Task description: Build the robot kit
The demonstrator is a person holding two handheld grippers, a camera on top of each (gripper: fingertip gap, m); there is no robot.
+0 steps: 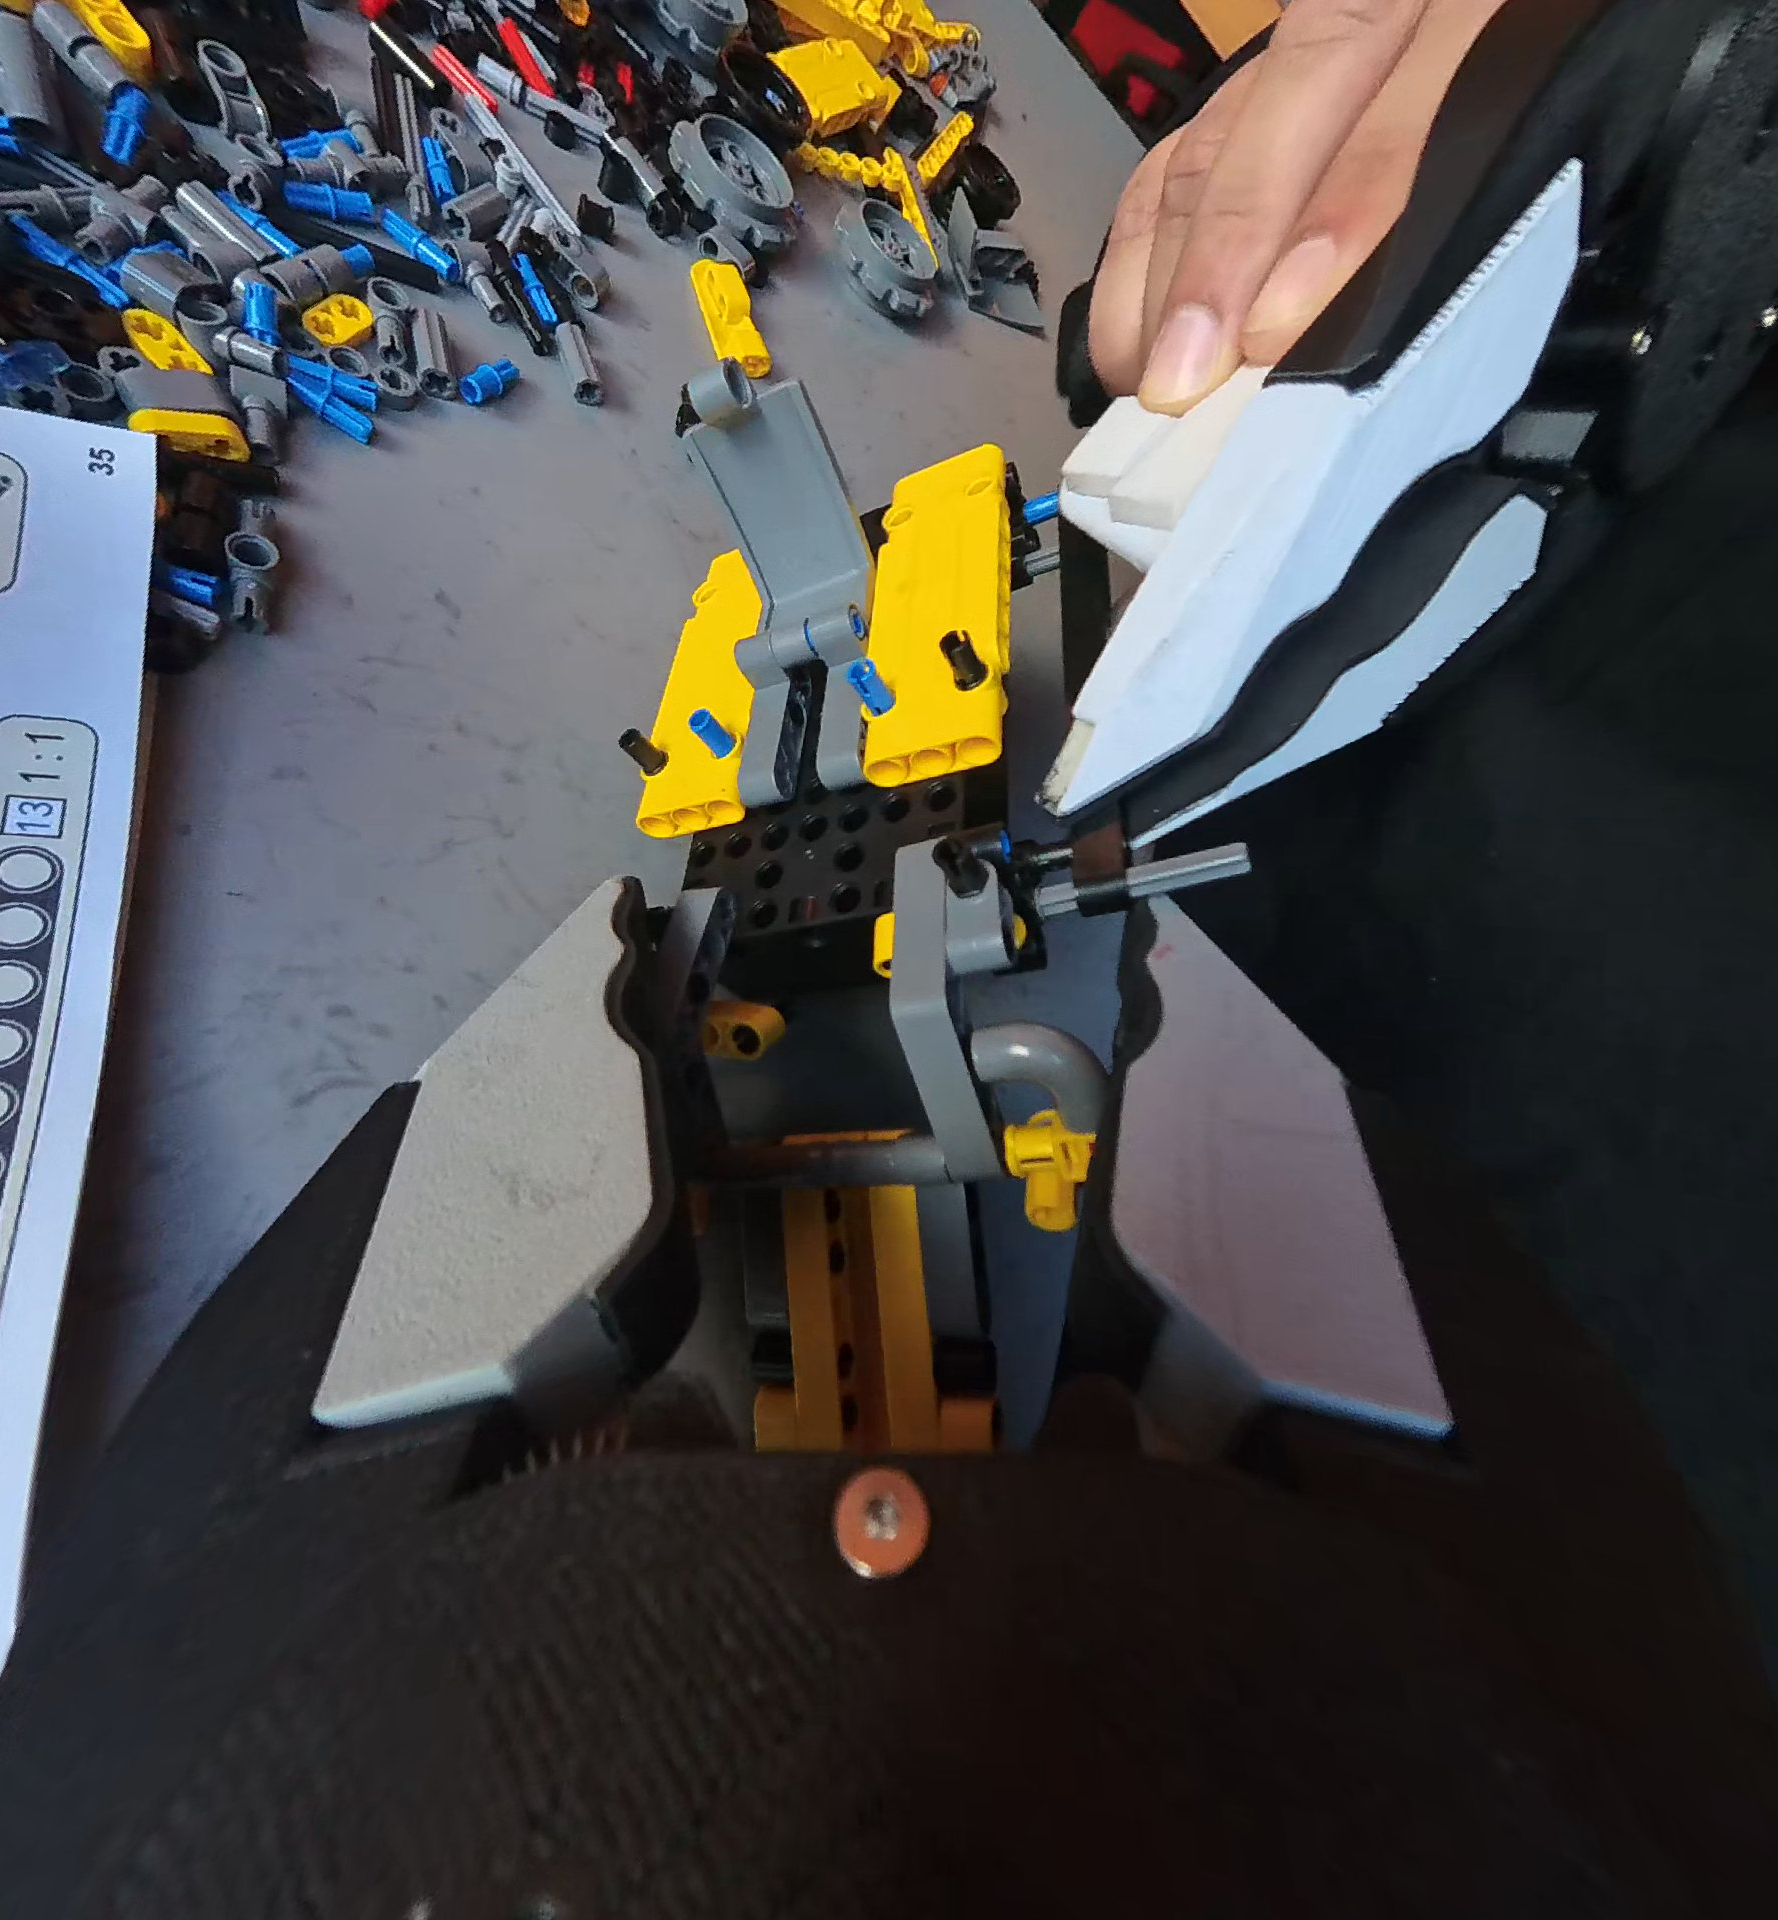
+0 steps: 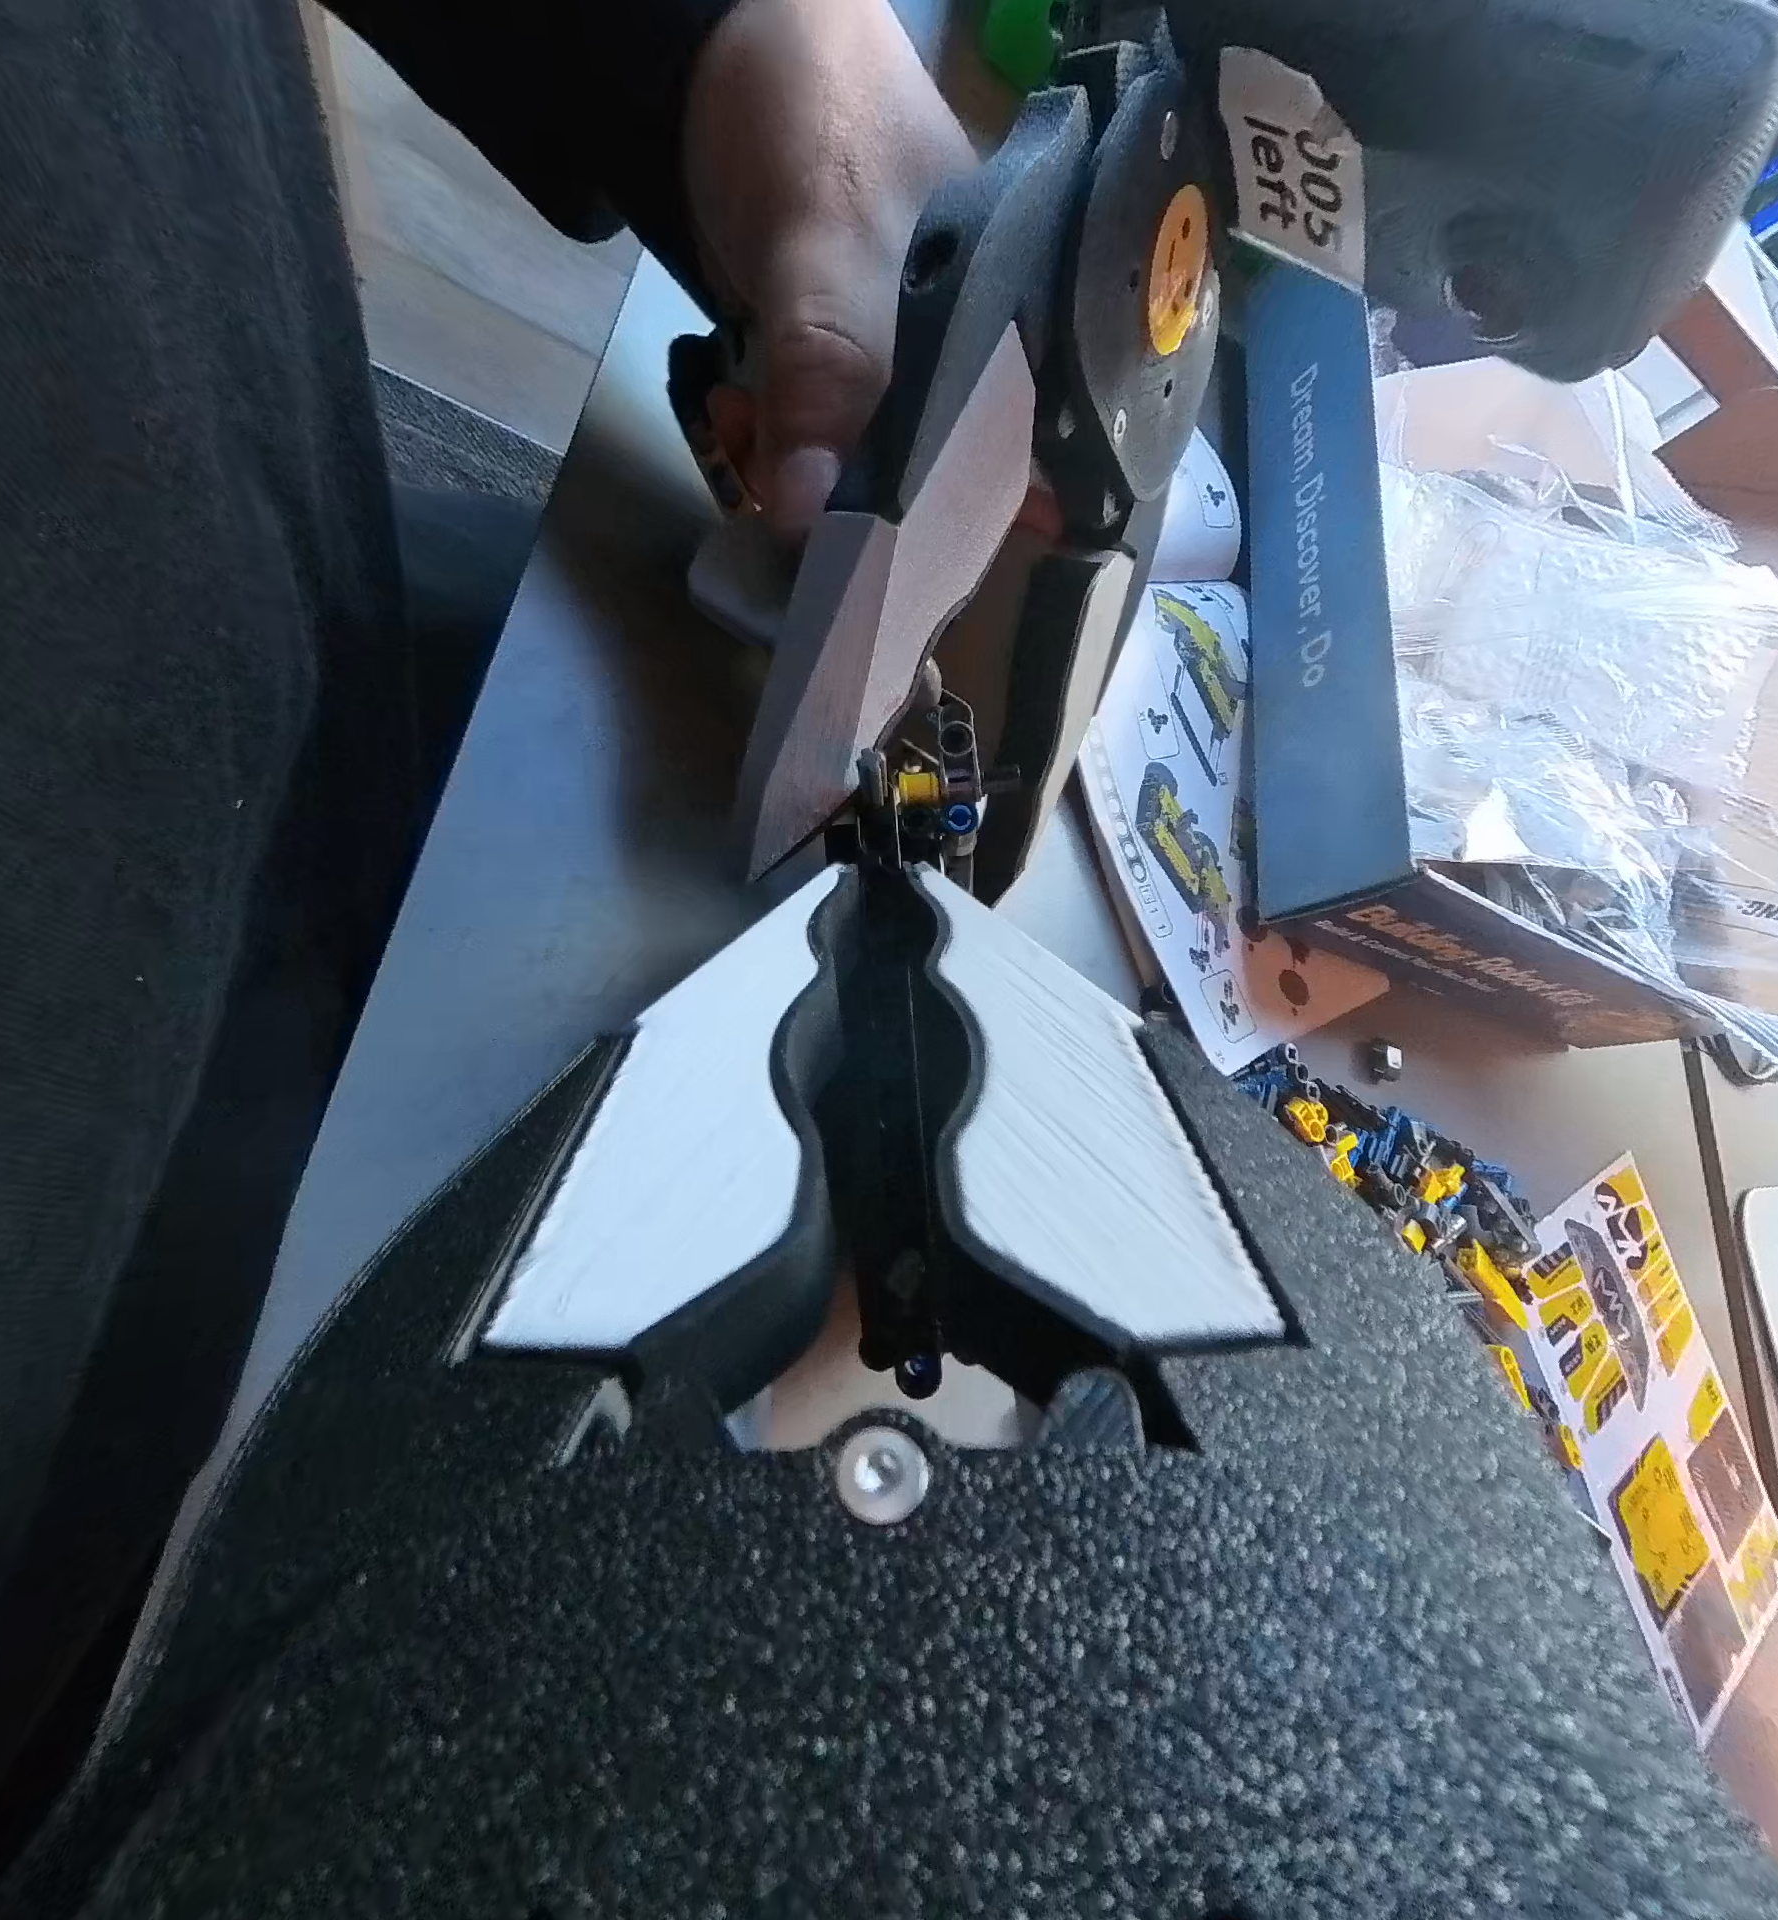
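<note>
My left gripper [image 1: 880,904] is shut on a partly built brick model [image 1: 843,665] with yellow panels, grey liftarms and a black holed block, and holds it above the grey table [image 1: 397,727]. My right gripper [image 2: 885,873] is shut on a thin black beam [image 2: 911,1091], seen edge-on between its white fingers [image 2: 1072,1122]. The beam's tip meets the model [image 2: 932,795] at the left gripper's [image 2: 906,821] tips. In the left wrist view the right gripper [image 1: 1103,821] comes in from the upper right, against the model's right side near a grey axle [image 1: 1176,868]. A hand [image 1: 1280,187] grips it.
A pile of loose blue, grey, black and yellow parts [image 1: 345,260] covers the far table. An instruction booklet [image 1: 23,935] lies at the left. In the right wrist view a dark box [image 2: 1332,623], plastic bags [image 2: 1591,623], a sticker sheet [image 2: 1643,1403] and more parts [image 2: 1384,1164] lie to the right.
</note>
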